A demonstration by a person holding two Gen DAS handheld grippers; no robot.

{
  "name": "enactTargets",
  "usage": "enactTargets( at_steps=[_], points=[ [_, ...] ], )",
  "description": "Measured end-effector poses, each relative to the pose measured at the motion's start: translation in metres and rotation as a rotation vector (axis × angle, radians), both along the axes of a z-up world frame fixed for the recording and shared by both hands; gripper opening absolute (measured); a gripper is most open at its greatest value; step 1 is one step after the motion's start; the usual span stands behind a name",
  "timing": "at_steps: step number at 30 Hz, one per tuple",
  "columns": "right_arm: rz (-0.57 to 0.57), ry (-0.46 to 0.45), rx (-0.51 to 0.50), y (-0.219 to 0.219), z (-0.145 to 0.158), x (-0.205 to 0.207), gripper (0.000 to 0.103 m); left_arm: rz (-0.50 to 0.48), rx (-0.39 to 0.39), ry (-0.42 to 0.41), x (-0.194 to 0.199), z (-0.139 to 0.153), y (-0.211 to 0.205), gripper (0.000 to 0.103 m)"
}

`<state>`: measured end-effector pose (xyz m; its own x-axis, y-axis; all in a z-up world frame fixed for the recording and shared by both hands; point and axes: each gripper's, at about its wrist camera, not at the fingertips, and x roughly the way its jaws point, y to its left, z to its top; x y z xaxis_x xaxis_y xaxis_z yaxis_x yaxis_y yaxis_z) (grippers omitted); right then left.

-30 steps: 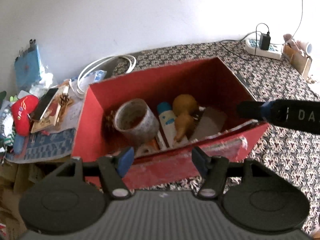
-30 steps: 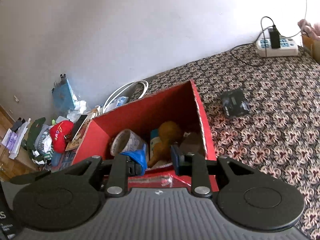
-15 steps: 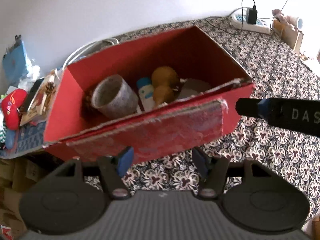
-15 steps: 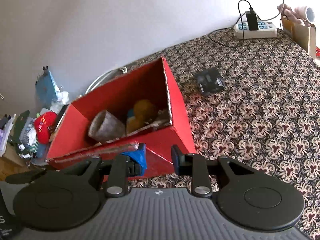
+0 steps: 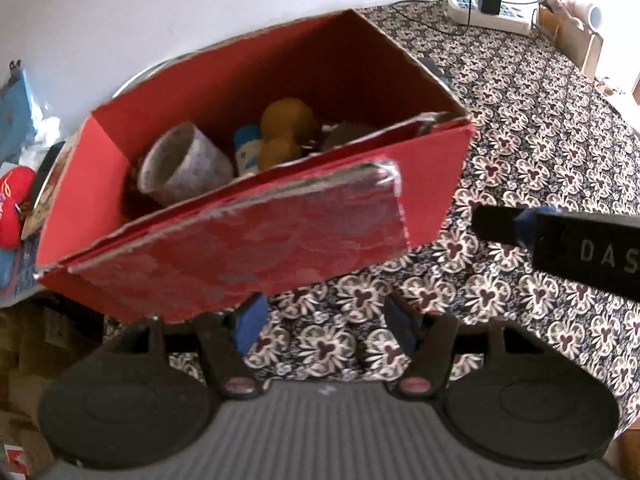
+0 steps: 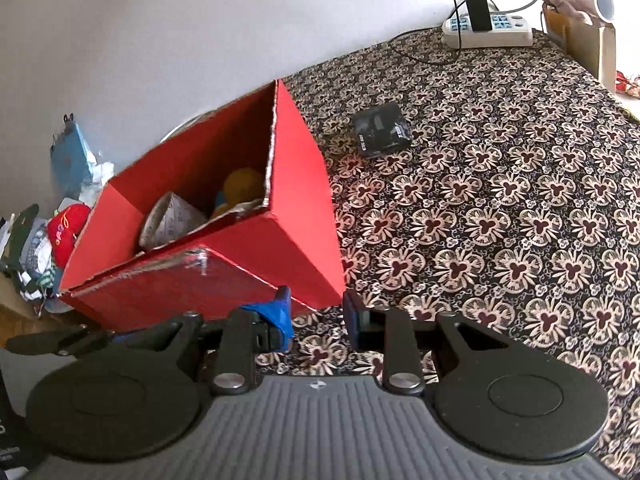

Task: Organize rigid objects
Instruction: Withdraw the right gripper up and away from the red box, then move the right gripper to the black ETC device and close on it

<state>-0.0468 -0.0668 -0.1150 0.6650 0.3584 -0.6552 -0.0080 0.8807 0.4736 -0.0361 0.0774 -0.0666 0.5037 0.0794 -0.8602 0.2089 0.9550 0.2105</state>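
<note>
On patterned bedcover point(image 6: 500, 208): red box point(image 5: 248, 240) holding cup point(image 5: 184, 164), gourd point(image 5: 286, 118). Left tool point(image 5: 322, 320) spread, empty; right tool point(image 6: 316, 312) spread, empty. Step: seeking next item. Next, likely: black case point(image 6: 382, 130) into box.

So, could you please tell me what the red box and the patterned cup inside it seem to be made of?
The red box looks like matte cardboard: thin walls, frayed pale edges, and a scuffed front panel. The patterned cup lying on its side looks like ceramic or coated paper; its dull, speckled surface leaves that open.
</note>
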Motion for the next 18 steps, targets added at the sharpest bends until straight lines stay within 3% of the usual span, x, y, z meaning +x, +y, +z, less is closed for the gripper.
enactTargets(
  at_steps=[18],
  points=[
    [0.076, 0.072, -0.013, -0.061, -0.023, 0.011, 0.011, 0.043, 0.031, 0.066, 0.006, -0.021, -0.069, 0.068]
  ],
)
